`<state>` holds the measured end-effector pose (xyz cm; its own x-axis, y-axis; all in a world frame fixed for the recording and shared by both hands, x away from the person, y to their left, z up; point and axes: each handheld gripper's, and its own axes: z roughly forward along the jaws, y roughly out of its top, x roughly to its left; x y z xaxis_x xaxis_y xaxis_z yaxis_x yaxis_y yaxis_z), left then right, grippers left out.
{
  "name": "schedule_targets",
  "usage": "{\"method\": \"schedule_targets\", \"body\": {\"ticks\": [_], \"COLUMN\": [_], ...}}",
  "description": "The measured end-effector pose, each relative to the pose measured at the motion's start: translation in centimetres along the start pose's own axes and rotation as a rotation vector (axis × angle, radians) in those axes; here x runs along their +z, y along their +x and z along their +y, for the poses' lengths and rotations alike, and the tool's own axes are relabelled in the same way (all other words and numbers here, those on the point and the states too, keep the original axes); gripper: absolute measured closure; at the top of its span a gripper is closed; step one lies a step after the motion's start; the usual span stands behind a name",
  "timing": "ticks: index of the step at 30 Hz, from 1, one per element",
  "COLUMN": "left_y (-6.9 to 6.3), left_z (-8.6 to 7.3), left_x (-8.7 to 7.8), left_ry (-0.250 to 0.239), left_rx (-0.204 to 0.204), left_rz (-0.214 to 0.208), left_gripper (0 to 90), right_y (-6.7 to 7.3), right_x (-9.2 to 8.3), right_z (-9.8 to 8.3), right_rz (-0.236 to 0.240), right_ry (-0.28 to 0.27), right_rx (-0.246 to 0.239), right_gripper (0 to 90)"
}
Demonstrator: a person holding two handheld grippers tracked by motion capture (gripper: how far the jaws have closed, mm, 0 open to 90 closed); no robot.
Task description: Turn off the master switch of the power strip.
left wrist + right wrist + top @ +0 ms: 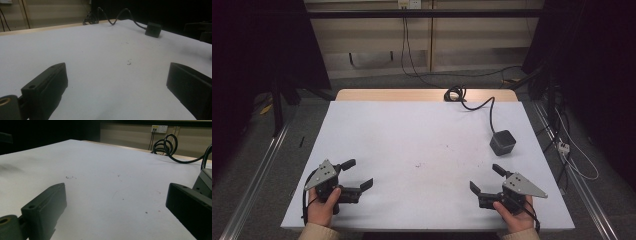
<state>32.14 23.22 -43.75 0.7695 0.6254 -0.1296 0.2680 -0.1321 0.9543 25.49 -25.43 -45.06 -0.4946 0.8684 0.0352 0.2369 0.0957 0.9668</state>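
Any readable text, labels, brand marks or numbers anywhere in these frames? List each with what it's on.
No readable text in any view.
Small dark cube with a black cable: no marking legible on its visible faces.
White wall socket plate: a small yellowish patch on it that may be a label, too small and blurred to read.
Grey three-cornered plates on the left gripper and right gripper: only holes, no lettering.
White table sheet: just dark specks.
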Motion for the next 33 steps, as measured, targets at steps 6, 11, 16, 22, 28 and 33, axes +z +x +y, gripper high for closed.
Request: {"method": "schedule_targets", "body": {"ticks": [6,11,16,22,28,33], "left_y": [0.0,0.0,0.0,0.0,0.0,0.0], "left_z": [0.0,0.0,0.0,0.0,-0.1,-0.1], "left_x": [-0.1,-0.1,-0.3,-0.5,-0.5,-0.5], "left_ry": [-0.002,-0.006,-0.011,-0.018,-0.017,-0.017], "left_rx": [0.005,0.010,0.017,0.014,0.018,0.018], "left_rz": [-0.001,-0.005,-0.009,-0.008,-0.011,-0.015], "left_gripper": [3.1,3.1,3.1,3.1,3.1,3.0], "right_y": [-0.1,-0.4,-0.9,-1.6,-2.3,-2.8], "right_x": [0.1,0.3,0.5,0.8,1.1,1.2], "right_z": [0.1,0.2,0.4,0.6,0.8,0.9], "right_rz": [0.006,0.003,-0.006,-0.018,-0.024,-0.029], "right_ry": [0.007,0.019,0.024,0.041,0.043,0.043], "right_rx": [-0.006,-0.010,-0.008,-0.021,-0.025,-0.019], "right_gripper": [3.3,3.7,4.6,5.9,7.0,7.0]}}
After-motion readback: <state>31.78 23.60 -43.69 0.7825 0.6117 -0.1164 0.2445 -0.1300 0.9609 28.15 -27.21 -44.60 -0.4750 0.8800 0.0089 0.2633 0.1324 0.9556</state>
